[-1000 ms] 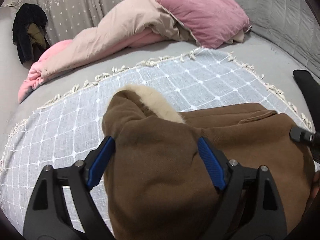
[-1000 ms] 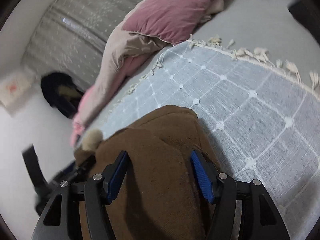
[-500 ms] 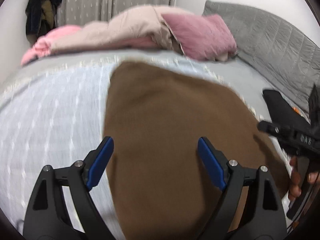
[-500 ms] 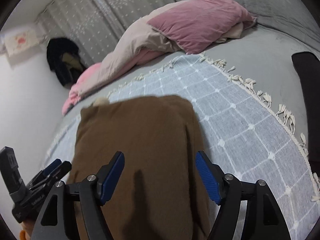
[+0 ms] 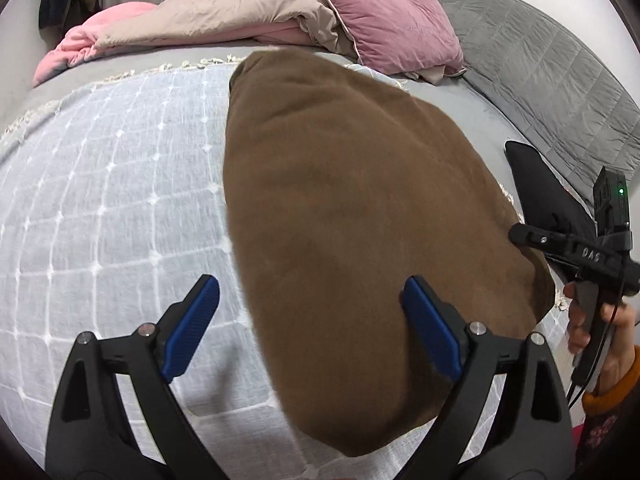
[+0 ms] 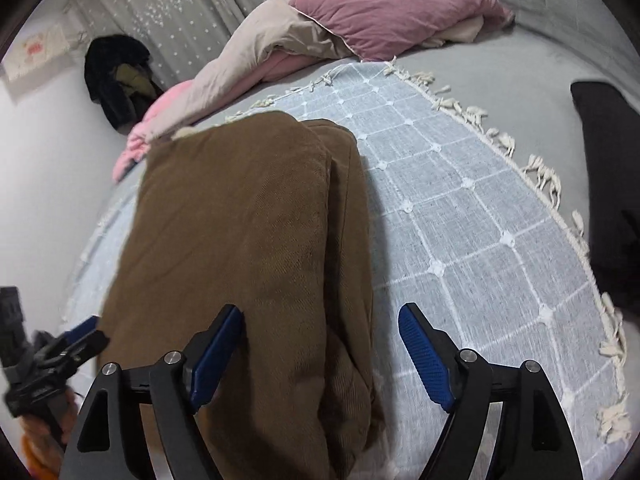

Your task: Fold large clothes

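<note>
Here, left gripper [image 5: 310, 320] nearest, fingers spread wide, nothing clamped; right gripper [image 6: 320, 344] likewise spread and empty. Just ahead of both, brown coat [image 5: 360, 200] folded flat on checked throw [image 5: 100, 200], long axis running away from fingers, left pair straddling its near end. No containers visible. Beyond, pink pillow [image 5: 396, 32].

Left of coat: I had bare checked throw [image 5: 112, 184] open for passage.
Far side: pink pillow [image 5: 396, 28] and duvet [image 5: 240, 12] blocked me.
Right: black garment [image 6: 608, 184] crowded the edge.
</note>
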Demonstrator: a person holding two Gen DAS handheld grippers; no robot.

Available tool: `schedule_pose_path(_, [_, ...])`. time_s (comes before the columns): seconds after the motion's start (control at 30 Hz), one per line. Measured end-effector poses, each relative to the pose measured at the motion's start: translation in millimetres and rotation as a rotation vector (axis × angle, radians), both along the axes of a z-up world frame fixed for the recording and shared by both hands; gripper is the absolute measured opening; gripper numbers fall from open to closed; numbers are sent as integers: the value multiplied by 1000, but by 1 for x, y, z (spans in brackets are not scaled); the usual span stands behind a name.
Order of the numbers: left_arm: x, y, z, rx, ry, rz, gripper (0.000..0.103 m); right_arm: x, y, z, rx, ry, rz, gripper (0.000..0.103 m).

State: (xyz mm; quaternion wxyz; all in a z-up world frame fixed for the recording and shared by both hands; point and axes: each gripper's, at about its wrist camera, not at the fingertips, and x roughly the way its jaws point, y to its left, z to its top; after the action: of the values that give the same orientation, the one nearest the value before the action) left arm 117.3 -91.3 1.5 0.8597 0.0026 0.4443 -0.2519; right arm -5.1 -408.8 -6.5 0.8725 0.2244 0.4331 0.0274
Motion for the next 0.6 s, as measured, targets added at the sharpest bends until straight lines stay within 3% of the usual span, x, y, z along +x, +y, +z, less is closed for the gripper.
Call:
schedule_pose_path(0.13, [28, 10, -9, -122, 155, -2, 93, 8, -28, -7, 226, 39, -21, 85])
schedule_pose_path(0.17, [42, 9, -16, -135, 217, 4, 93, 13, -33, -12, 282, 53, -18, 85])
schedule_pose_path(0.27, [65, 7, -30, -141, 294, 19, 93, 35, -48, -36, 422, 126, 0, 85])
schedule_pose_path(0.47, [101, 7, -58, -287, 405, 18, 97, 74, -55, -75, 600, 188, 75, 86])
schedule_pose_path(0.6, [112, 3, -75, -353, 435, 2, 99, 98, -45, -87, 635, 177, 136, 89])
